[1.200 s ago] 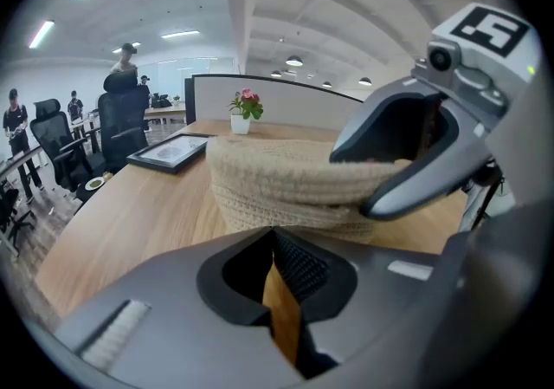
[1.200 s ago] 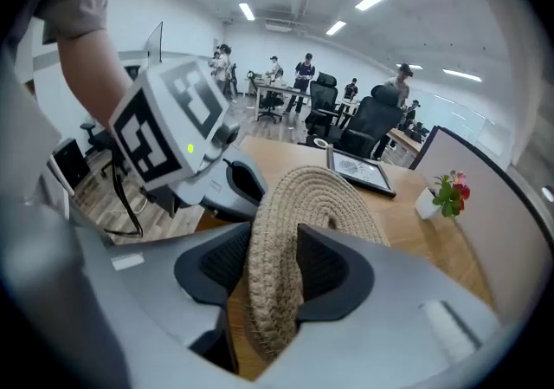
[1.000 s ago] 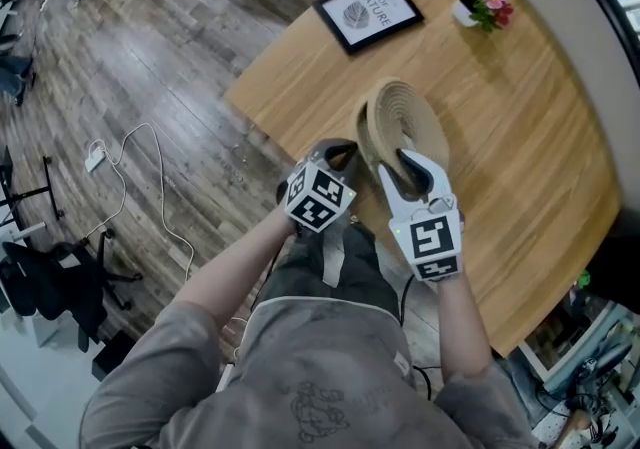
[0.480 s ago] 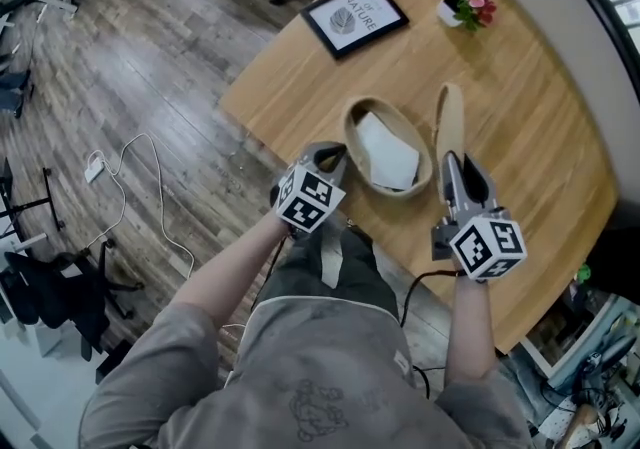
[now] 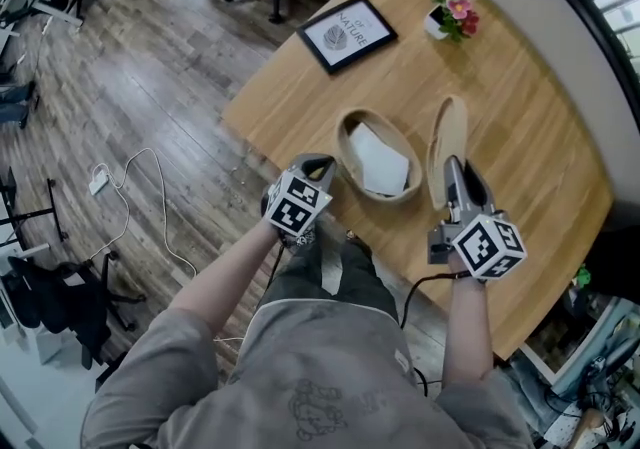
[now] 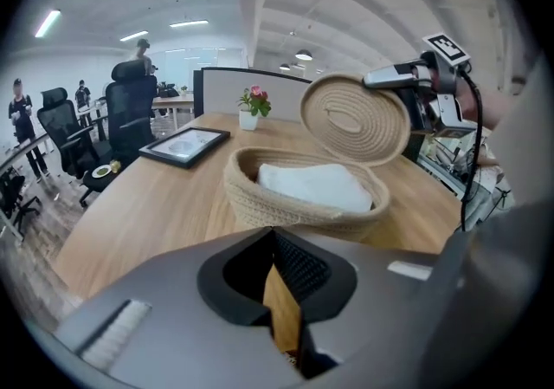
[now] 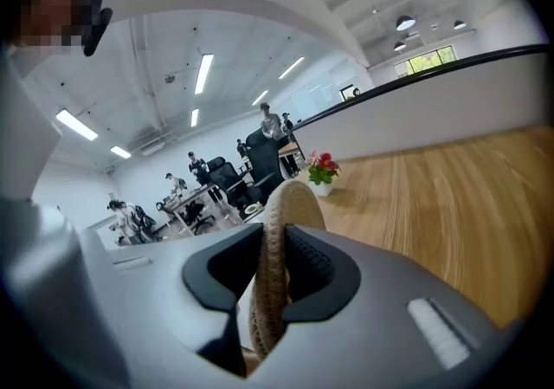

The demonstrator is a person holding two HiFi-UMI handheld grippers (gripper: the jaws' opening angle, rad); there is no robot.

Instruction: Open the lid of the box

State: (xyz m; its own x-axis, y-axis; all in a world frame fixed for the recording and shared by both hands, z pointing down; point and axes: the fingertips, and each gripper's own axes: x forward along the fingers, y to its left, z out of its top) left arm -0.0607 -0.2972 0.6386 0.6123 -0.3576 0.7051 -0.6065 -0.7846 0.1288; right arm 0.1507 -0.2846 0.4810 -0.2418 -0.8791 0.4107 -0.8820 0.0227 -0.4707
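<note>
Head view: the box [image 5: 347, 152] sits uncovered near the bench's [image 5: 520, 117] front edge; the right claw [image 5: 452, 169] holds the lid [image 5: 447, 137] on edge just right of it. Left gripper view: left claw [image 6: 277, 244] clenched, empty. Right gripper view: jaws, just closed, clamp the lid's rim. Opening looks done; bare bench rightward leaves laying-down room.

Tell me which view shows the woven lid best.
The left gripper view: the woven lid faces it, its coiled surface visible, upright beyond the basket. The head view shows it narrow, nearly edge-on. The right gripper view shows only its rim, clamped in the right gripper.
</note>
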